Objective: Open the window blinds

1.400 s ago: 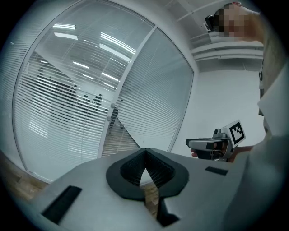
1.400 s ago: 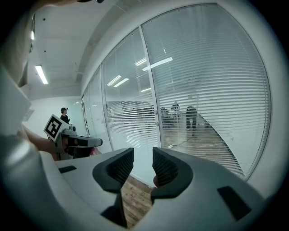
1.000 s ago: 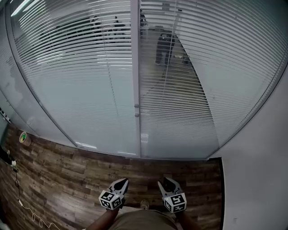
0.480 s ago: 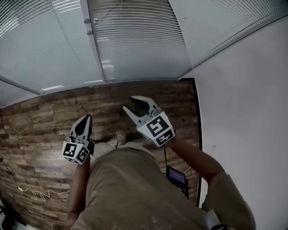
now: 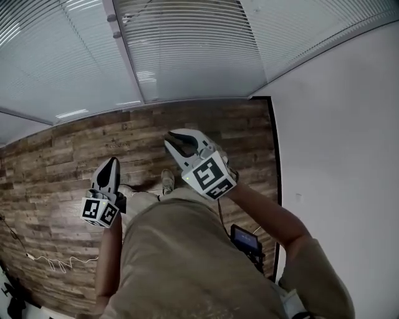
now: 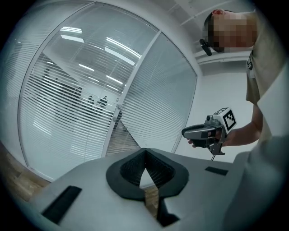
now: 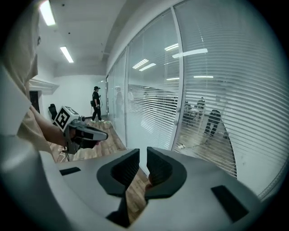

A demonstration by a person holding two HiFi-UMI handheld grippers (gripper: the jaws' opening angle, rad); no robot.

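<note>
The white slatted blinds hang behind glass panels across the top of the head view, split by a white mullion that bears two small knobs. The slats also fill the left gripper view and the right gripper view. My left gripper is low on the left, shut and empty, its pads meeting. My right gripper is higher, near the middle, well short of the glass. Its jaws have just been closing and stand a narrow gap apart with nothing between them.
Wood-plank floor runs below the glass. A white wall closes the right side. A thin cable lies on the floor at the left. A dark device hangs by my hip. A person stands far down the room.
The head view has tipped down, so the blinds now show only at the top. My right gripper has risen and turned, and its jaws have narrowed. The left gripper hardly moved.
</note>
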